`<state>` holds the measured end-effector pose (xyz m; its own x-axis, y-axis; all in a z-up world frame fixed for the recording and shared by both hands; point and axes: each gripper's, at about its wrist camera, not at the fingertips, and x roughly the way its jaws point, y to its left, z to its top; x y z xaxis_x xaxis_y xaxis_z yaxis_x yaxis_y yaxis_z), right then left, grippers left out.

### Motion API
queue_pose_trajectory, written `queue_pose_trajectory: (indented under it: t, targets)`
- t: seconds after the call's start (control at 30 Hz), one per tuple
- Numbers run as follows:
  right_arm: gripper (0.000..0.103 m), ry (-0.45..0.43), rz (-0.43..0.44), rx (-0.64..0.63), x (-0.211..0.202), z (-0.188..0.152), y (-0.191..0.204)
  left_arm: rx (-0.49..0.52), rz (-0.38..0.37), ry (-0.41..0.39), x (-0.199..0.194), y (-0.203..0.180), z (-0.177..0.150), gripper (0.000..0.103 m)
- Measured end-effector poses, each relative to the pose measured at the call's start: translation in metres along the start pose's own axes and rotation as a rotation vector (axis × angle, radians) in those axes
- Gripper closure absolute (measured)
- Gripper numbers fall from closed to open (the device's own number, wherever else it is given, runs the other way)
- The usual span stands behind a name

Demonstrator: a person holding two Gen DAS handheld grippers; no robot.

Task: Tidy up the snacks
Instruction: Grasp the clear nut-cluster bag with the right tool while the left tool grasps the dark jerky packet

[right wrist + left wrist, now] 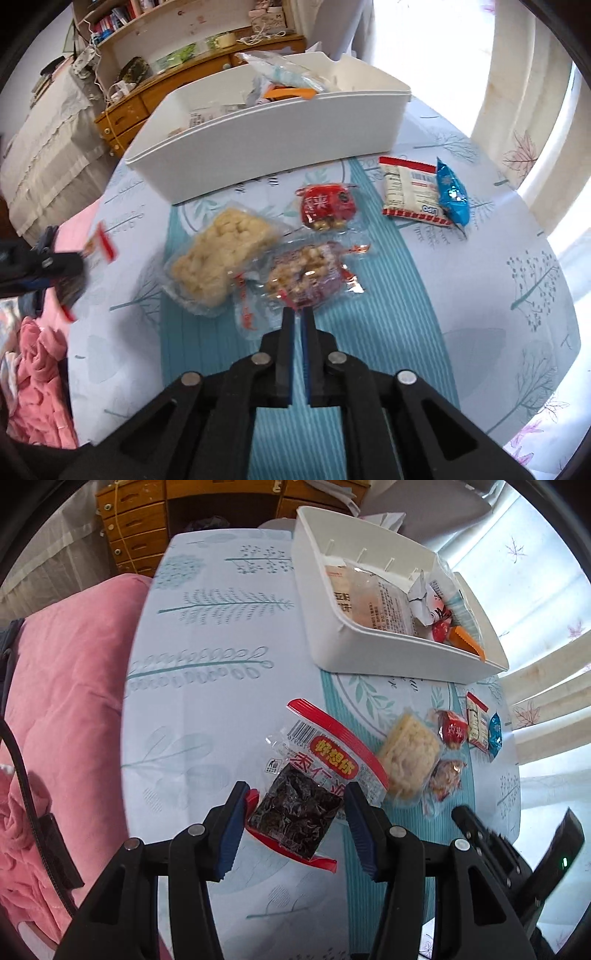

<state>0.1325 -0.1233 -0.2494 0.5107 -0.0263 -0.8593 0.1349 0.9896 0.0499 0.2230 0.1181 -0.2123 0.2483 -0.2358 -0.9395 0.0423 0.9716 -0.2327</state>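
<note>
Left wrist view: left gripper (295,805), jaws spread around dark date pack (295,812) on surface (221,701). Right gripper (298,314), jaws pressed together on clear nut pack (303,277); bin (266,136) behind.

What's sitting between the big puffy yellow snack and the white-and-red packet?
In the right wrist view, the small red snack pack lies between the puffy yellow snack and the white-and-red packet, in front of the white bin.
</note>
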Motion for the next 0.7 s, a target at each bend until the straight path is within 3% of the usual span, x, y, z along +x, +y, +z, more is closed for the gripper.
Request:
queue_pose_trajectory:
  t: [0.13, 0.27, 0.33, 0.43, 0.7]
  targets:
    - [0.054, -0.025, -0.005, -0.035, 0.006, 0.000, 0.002, -0.017, -0.003, -0.013, -0.014, 0.013, -0.011, 0.052]
    - [0.042, -0.037, -0.061, -0.122, 0.017, 0.004, 0.008, -0.042, -0.002, -0.019, -0.022, 0.019, -0.018, 0.052]
    - [0.028, -0.048, -0.106, -0.165, 0.024, 0.007, 0.009, -0.046, -0.002, -0.024, -0.024, 0.020, -0.019, 0.052]
    - [0.022, -0.047, -0.103, -0.203, 0.036, 0.011, 0.009, -0.052, 0.001, -0.032, -0.027, 0.021, -0.020, 0.052]
    - [0.023, 0.008, -0.039, -0.215, 0.055, 0.018, 0.005, -0.069, 0.006, -0.047, -0.035, 0.017, -0.011, 0.052]
